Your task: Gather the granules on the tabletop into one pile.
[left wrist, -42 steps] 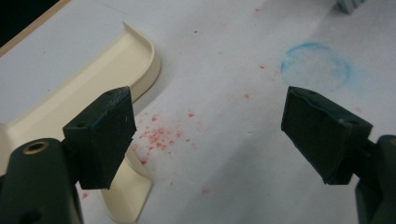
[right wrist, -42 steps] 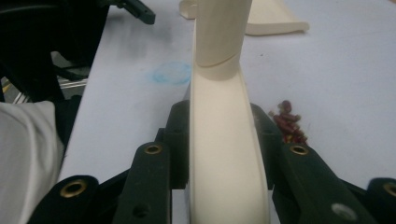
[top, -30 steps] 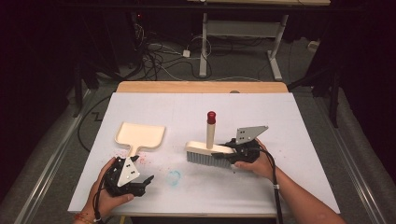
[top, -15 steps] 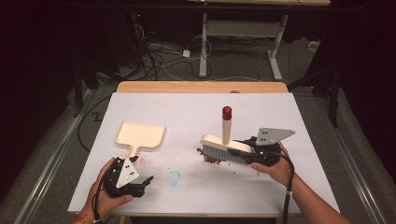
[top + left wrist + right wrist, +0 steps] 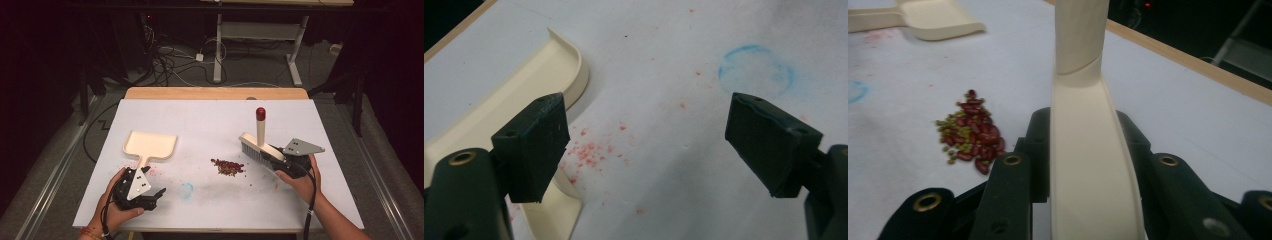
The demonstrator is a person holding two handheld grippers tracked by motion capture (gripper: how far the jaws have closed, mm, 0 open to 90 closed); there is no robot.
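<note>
Right gripper [image 5: 280, 162] clamped on brush [image 5: 256, 148]; left gripper [image 5: 150, 195] wide open, empty, dustpan [image 5: 150, 146] just beside; no readable writing.

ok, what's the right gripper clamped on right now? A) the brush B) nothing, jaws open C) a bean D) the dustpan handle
A: in the right gripper view the right gripper has both jaws pressed against the cream body of the brush, while the dustpan lies far off, near the left gripper.

Beans [image 5: 227, 167] between dustpan [image 5: 149, 145] at left and brush [image 5: 256, 148] at right
</note>
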